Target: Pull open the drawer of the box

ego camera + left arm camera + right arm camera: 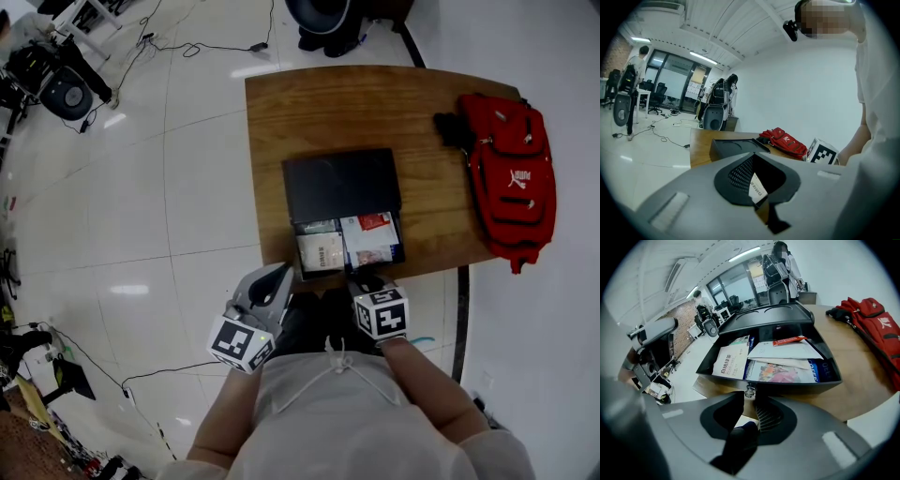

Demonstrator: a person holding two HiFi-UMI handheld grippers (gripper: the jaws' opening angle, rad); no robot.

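Tabletop [281,122], near edge: the box [339,183] is seen with its drawer [797,388] drawn well out, packets [347,242] exposed. The task is judged essentially done, only release left. Right gripper [749,397] — jaws nearly closed, seemingly pinched on the drawer's small knob [749,390]. Left gripper [273,279] is held off the tabletop — jaws pressed together, nothing gripped.

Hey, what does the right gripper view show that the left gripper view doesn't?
Only the right gripper view: the open drawer's blue packet, papers and knob, which sits at the right gripper's jaw tips. Only the left gripper view: that gripper's marker cube and the person's white shirt. Both: the black box, the red backpack, the wooden table.
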